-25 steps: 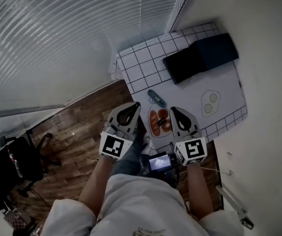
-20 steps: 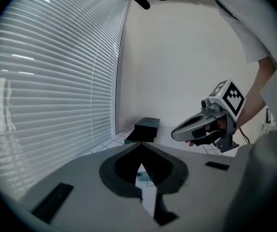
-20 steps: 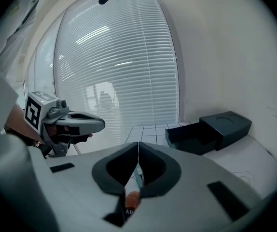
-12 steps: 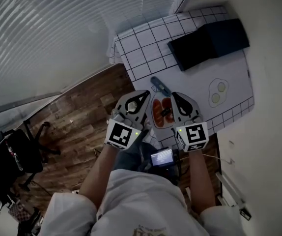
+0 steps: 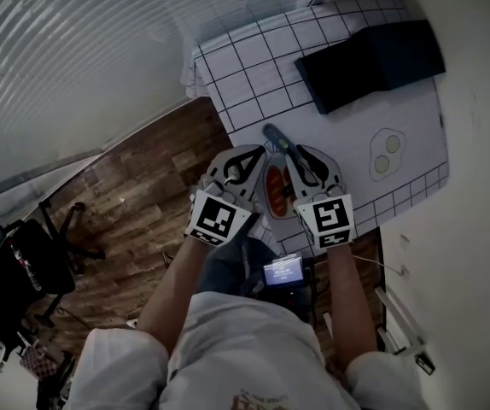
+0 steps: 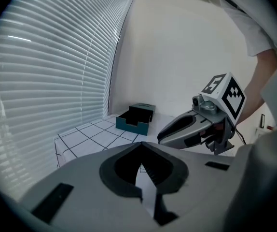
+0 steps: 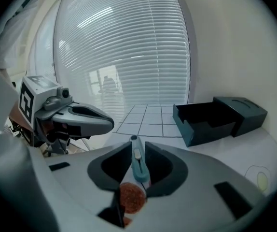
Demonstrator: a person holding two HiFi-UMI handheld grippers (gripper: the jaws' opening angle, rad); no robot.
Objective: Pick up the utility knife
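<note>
Utility knife [image 5: 274, 136] lies flat on the bench [image 5: 347, 143], near the edge closest to the person. It sits just beyond a small plate [image 5: 277, 193] of red slices and well short of the dark open box [image 5: 369, 65] at the far side. A fried-egg print [image 5: 387, 154] is off to the right and plays no part in this.

Right claw [image 5: 295, 154]: jaws are opening, roughly half-wide at this moment. In the right gripper view the knife handle runs lengthwise through the gap with clear space on both sides. The pads are not on it, so nothing is gripped.

Left claw [image 6: 141, 145]: tips together, nothing between them. It hangs beside the right one, over the bench's near edge.

Step in hand, as I judge it: approach, just before the grasp.

Notes for a clean grasp:
- Keep the handle centred in the gap and aligned as it is now.
- Widen the jaws enough to straddle the handle.
- Bring the tips right down to the cloth, since the knife is low and flat.
- Close on the handle's long sides around the slider, away from the blade end.
- Keep clear of the plate rim; whether the knife's near end touches it I cannot tell.
- Watch that the cloth does not bunch under the tips.
- Keep the left claw out of the way.
</note>
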